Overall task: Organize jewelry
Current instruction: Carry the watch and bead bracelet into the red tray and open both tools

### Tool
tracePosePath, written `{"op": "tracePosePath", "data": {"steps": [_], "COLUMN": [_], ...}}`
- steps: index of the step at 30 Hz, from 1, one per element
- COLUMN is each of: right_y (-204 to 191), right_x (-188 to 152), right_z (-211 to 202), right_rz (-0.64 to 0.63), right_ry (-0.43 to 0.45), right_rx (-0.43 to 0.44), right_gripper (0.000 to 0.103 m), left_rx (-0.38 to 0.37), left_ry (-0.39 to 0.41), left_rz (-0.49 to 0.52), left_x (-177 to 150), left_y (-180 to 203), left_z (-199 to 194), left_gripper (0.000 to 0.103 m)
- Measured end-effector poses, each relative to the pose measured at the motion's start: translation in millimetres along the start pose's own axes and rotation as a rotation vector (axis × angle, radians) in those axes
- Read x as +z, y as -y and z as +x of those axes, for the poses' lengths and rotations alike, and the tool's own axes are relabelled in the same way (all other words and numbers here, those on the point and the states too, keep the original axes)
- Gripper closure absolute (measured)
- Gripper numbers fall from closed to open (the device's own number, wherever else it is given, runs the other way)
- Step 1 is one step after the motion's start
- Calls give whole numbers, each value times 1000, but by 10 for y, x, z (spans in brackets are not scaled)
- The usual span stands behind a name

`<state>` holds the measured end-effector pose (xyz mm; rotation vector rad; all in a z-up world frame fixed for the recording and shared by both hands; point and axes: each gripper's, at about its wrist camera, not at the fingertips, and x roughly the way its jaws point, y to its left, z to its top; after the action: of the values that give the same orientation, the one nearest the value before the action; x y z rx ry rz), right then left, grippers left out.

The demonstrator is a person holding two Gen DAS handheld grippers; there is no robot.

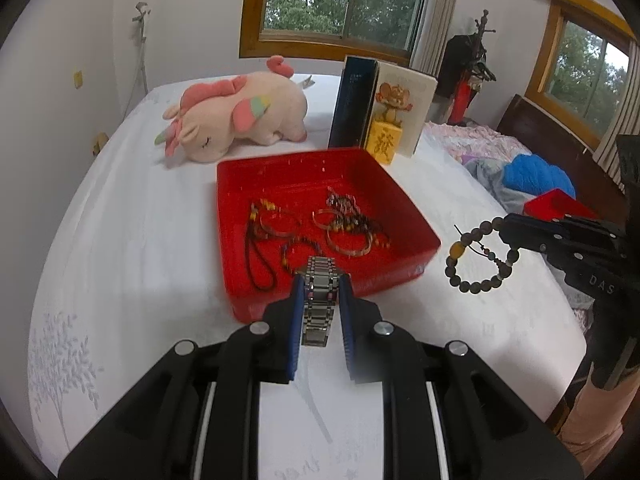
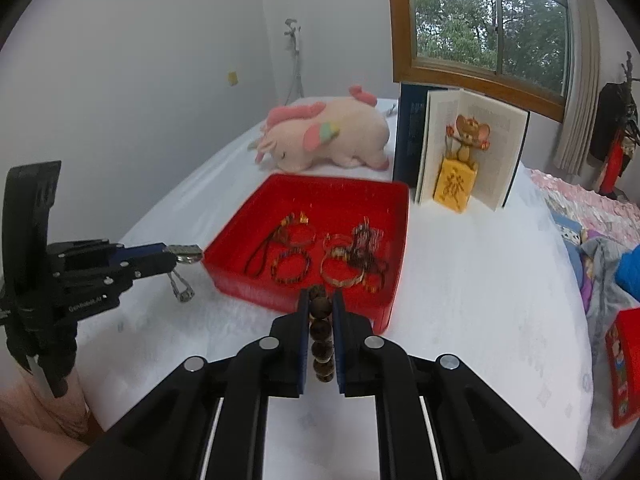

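Observation:
A red tray (image 1: 240,184) (image 2: 264,196) lies on the white bed with several bracelets and cords (image 1: 340,224) (image 2: 344,260) inside. My left gripper (image 1: 320,284) is shut on a silver metal watch band (image 1: 319,300), held above the tray's near edge; from the right wrist view that left gripper (image 2: 180,254) shows at the left with the band (image 2: 184,250) dangling. My right gripper (image 2: 320,304) is shut on a dark beaded bracelet (image 2: 321,332). In the left wrist view the right gripper (image 1: 506,224) holds that bracelet (image 1: 480,260) hanging to the right of the tray.
Behind the tray lie a pink plush unicorn (image 1: 240,116) (image 2: 324,136) and a standing open book with a mouse figurine (image 1: 388,120) (image 2: 464,152). Bedding, a blue item (image 1: 536,176) and a red box (image 2: 624,368) crowd the right side.

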<state>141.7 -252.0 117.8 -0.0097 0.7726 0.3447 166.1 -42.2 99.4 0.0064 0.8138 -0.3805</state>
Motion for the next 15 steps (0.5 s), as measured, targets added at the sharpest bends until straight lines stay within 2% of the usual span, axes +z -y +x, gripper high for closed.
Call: {"op": "tracePosePath", "data": {"steps": [7,15], "right_y": [77,130], "right_x": [338,540], "right_z": [314,794], "right_rz": [24,52], "right_ry": [-2,-37], "right_rx": [3,15], "right_gripper": [93,93], "left_rx": [8,26], "left_ry": [-24,-68], "left_rz": [-22,-52], "left_x": [297,502], "left_y": [-64,-200], "left_z": [323,778], "left_gripper": [87,87]}}
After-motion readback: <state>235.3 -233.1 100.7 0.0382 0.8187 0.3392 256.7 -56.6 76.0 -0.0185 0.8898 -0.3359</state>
